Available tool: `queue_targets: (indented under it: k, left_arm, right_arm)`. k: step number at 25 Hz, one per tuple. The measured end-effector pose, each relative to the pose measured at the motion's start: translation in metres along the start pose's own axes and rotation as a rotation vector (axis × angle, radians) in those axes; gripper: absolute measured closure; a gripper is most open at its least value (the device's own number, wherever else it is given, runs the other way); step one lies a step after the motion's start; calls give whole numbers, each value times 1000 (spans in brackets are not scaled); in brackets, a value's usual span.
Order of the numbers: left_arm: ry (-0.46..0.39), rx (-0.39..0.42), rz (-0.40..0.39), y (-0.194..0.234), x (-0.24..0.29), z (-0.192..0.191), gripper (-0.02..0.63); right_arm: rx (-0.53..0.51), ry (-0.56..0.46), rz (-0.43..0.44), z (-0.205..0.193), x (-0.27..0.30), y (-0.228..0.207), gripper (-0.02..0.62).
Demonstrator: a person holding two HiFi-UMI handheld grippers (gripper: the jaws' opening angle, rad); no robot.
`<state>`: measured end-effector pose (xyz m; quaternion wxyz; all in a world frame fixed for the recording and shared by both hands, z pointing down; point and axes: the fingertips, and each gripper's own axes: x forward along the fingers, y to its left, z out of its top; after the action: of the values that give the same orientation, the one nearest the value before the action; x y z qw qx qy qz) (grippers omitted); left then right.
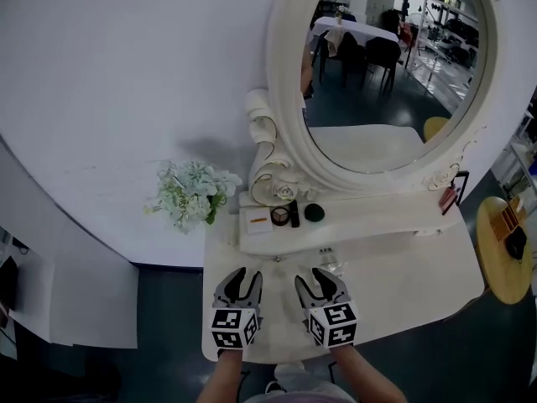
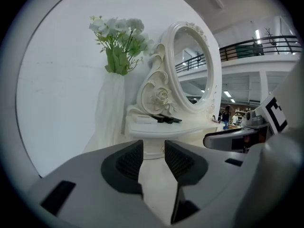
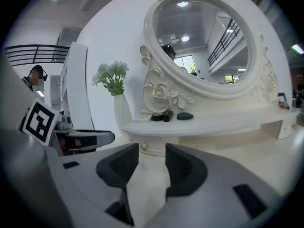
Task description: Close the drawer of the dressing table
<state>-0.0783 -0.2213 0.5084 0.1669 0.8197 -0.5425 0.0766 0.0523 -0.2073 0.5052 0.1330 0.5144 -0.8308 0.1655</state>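
The white dressing table (image 1: 419,284) carries an oval mirror (image 1: 386,65) and a raised shelf (image 1: 369,221). Under the shelf is a small drawer front with a round knob (image 3: 144,147); it looks close to flush with its housing. Both grippers hover side by side over the tabletop's near edge, pointing at the shelf. My left gripper (image 1: 242,274) (image 2: 152,146) is open with only bare tabletop between its pads. My right gripper (image 1: 317,274) (image 3: 152,148) is open too and holds nothing, and the drawer knob shows just beyond its left fingertip.
A vase of white flowers (image 1: 193,193) stands at the table's left end. Small cosmetics (image 1: 289,215) and a card lie on the shelf. A red item (image 1: 449,198) sits at the shelf's right end. A round yellow side table (image 1: 503,259) stands to the right.
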Motion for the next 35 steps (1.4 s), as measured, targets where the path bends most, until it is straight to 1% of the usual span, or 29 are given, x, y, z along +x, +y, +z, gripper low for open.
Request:
queue_targets:
  k: [12, 20, 26, 30, 35]
  left_arm:
    - [-24, 9, 6, -3, -42, 1, 518]
    - [-46, 14, 5, -11, -70, 1, 561]
    - [-60, 6, 11, -14, -88, 0, 594]
    - [-68, 8, 10, -19, -99, -1, 603]
    - [-77, 7, 9, -23, -110, -2, 603]
  right_arm:
    - [1, -75, -9, 14, -35, 19, 451]
    - [0, -115, -8, 18, -62, 33, 508]
    - [-3, -125, -21, 14, -81, 37, 570]
    - [4, -131, -28, 11, -92, 39, 592]
    - [16, -143, -28, 9, -102, 42, 592]
